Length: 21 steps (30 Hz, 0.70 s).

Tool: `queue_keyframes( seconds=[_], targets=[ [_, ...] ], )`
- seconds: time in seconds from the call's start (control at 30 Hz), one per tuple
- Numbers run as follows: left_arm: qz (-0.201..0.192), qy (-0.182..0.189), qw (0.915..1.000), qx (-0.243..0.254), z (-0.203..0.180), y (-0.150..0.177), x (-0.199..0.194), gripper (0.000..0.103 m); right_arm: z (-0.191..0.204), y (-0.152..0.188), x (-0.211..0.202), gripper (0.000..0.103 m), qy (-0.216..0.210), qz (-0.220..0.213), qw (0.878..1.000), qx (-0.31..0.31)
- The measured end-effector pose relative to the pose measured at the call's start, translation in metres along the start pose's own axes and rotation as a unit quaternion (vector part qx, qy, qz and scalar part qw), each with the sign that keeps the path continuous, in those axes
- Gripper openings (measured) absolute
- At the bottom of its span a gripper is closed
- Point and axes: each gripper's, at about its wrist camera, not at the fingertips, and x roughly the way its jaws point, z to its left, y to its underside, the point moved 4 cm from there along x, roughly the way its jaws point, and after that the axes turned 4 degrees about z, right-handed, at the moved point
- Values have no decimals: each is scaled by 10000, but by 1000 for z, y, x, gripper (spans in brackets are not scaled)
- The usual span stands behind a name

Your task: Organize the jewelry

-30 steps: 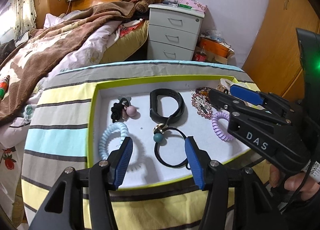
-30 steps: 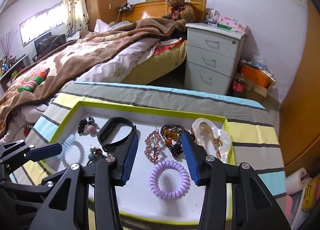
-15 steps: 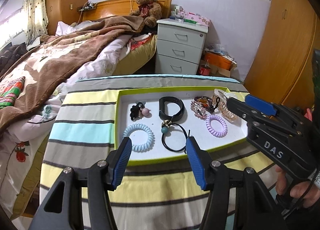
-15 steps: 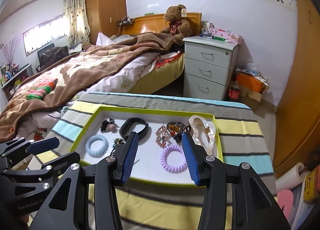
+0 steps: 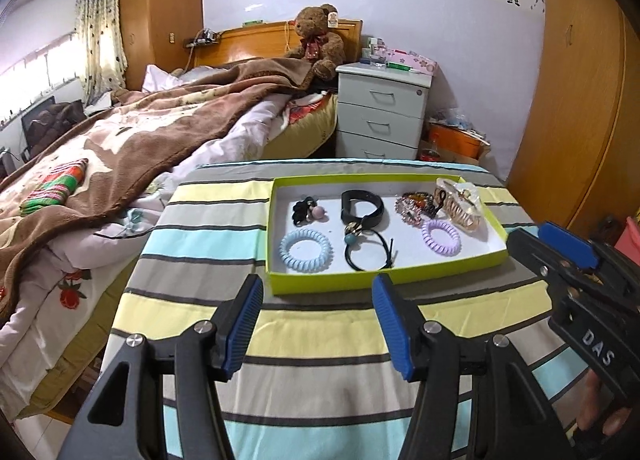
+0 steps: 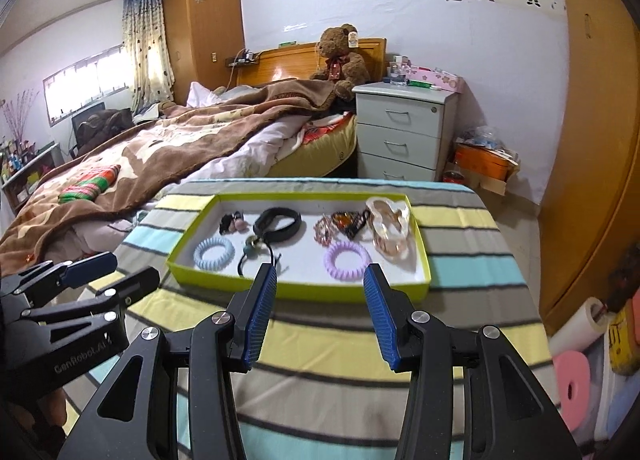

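A shallow green-rimmed tray (image 5: 384,278) (image 6: 296,291) lies on the striped table. In it are a blue coil tie (image 5: 306,250) (image 6: 214,253), a purple coil tie (image 5: 441,236) (image 6: 347,260), a black band (image 5: 362,207) (image 6: 280,223), a black elastic with a bead (image 5: 368,248), a dark tie with a pink ball (image 5: 306,211), beaded pieces (image 5: 412,207) and a clear claw clip (image 5: 460,206) (image 6: 392,226). My left gripper (image 5: 318,292) and right gripper (image 6: 320,274) both hang open and empty in front of the tray's near rim, apart from it.
The striped cloth (image 5: 320,340) covers the table. Behind it are a bed with a brown blanket (image 5: 140,140), a teddy bear (image 5: 320,40), a grey drawer unit (image 5: 384,112) and wooden wardrobe doors (image 5: 580,120). Rolls and boxes (image 6: 592,340) lie on the floor at the right.
Both grippers have drawn back from over the tray to in front of its near rim and tilted up. The tray now looks smaller and farther. Nothing in it moved.
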Motion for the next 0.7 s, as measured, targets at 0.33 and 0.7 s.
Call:
queue_keyframes(
  seconds=[0.33, 0.7],
  targets=[
    [12, -101, 9999, 25, -2, 27, 0, 59, -4, 25, -4, 46, 50, 24, 9998, 186],
    [-23, -23, 10000, 21, -4, 41, 2, 59, -9, 32, -9, 46, 178, -42, 9994, 306]
  ],
)
